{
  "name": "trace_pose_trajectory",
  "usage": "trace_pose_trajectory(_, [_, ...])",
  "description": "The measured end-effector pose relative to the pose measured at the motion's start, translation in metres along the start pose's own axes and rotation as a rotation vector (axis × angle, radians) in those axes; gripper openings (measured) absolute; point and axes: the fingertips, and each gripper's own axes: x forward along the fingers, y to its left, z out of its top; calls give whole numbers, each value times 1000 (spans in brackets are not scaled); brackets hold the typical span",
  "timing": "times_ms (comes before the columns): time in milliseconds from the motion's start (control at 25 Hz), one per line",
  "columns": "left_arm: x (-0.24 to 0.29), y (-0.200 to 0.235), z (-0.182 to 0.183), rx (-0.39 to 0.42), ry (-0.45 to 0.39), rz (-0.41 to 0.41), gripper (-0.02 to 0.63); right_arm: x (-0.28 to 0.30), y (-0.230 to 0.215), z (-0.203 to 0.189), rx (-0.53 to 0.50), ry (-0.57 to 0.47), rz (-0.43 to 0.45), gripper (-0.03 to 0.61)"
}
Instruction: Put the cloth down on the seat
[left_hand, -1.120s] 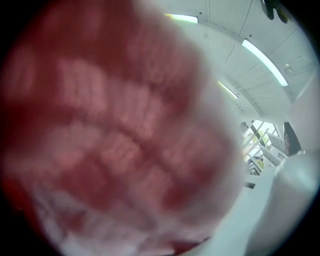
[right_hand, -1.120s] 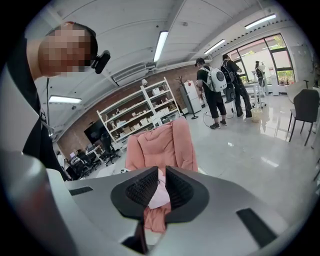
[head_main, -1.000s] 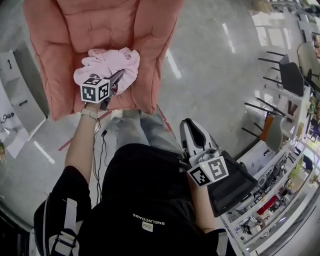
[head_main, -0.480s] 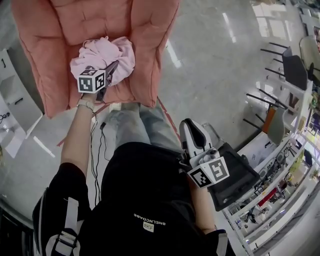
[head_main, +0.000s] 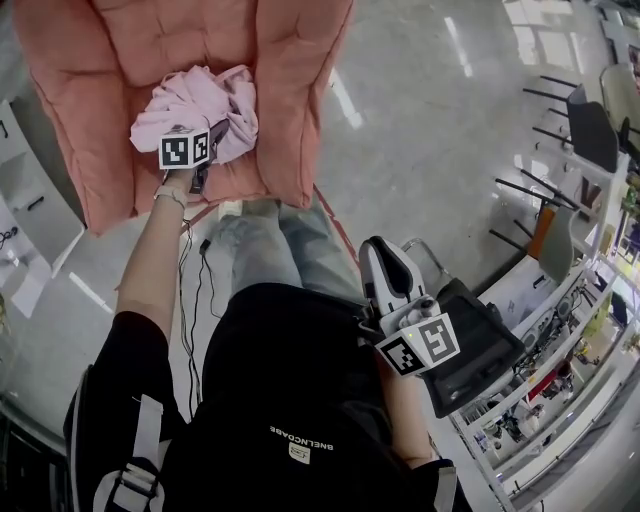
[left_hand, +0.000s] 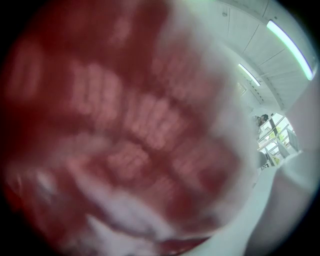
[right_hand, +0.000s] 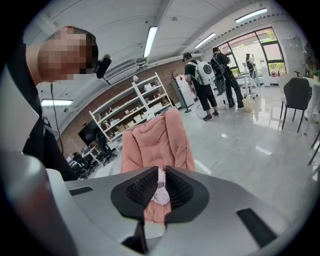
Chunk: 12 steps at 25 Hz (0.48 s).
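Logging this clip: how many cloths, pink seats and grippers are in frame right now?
Cloth: 1
Pink seat: 1
Grippers: 2, the left gripper, jaws just been opening, buried in cloth, and the right gripper, empty
Total: 4

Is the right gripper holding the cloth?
No, the right gripper hangs empty by the person's waist, well away from the pink cloth at the chair.

Top: black short-sleeved T-shirt (head_main: 290, 390), white lettering on the front.
Trousers: light blue jeans (head_main: 262, 255).
Left wrist: pale wristband (head_main: 168, 196).
Cable: thin black cable (head_main: 197, 300) beside the left forearm.
Straps: grey webbing straps (head_main: 125, 470) at the left shoulder.
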Motion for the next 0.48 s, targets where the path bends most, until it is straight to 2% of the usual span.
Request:
trace_pose_trajectory(360, [6, 8, -12, -26, 67, 77, 341, 1, -2, -4, -4, 0, 13, 63])
trace_pose_trajectory(480, [0, 9, -10, -22, 93, 134, 353, -1, -2, 4, -2, -4, 18, 63])
